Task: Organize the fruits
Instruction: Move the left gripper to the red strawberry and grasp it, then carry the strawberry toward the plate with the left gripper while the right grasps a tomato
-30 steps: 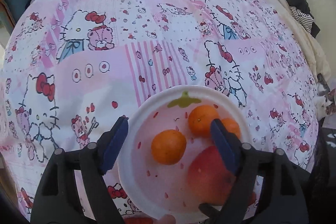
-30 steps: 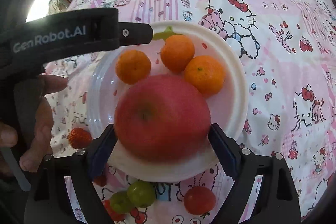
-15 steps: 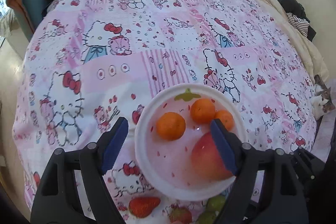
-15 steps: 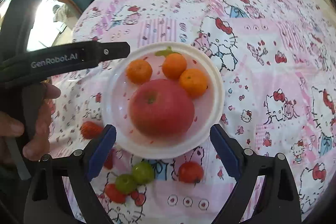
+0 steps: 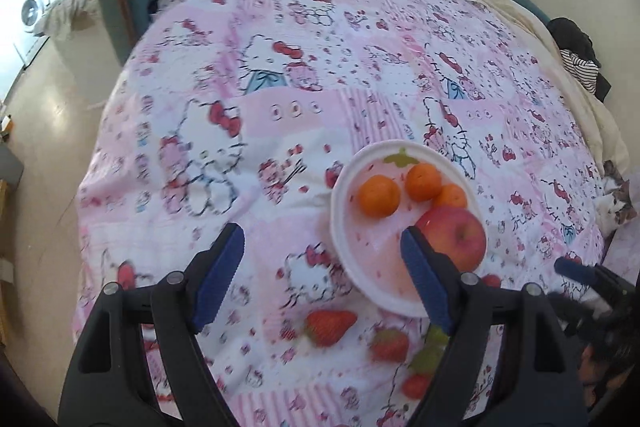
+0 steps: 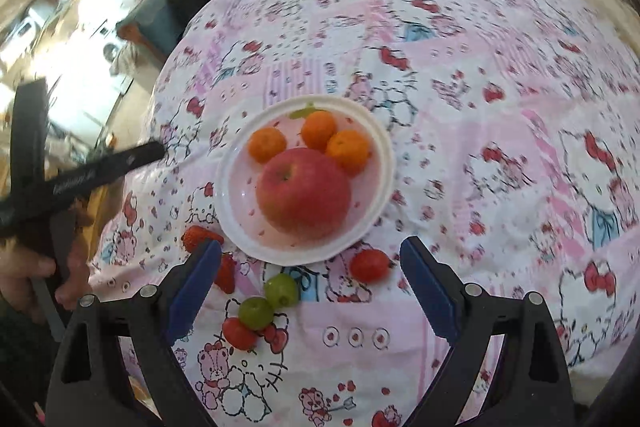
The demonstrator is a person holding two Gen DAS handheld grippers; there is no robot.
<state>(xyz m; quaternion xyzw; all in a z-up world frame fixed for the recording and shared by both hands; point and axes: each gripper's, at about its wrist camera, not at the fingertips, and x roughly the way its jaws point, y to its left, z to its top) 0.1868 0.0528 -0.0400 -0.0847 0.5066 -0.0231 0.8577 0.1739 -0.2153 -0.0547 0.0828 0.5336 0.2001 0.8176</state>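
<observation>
Fruit now looks smaller in both wrist views than a second ago: both hands have pulled back from the plate [image 6: 384, 163]. The left gripper [image 5: 322, 263] has its fingers released, with only the bed cover [image 5: 280, 75] between them; the plate with the apple [image 6: 303, 190] and three mandarins [image 6: 267, 144] lies behind its right finger. The right gripper [image 6: 310, 283] is also released and empty. Strawberries [image 6: 370, 265] and two green fruits [image 6: 281, 290] lie between its fingers, nearer than the plate. I judge the apple is placed and the small fruits wait.
</observation>
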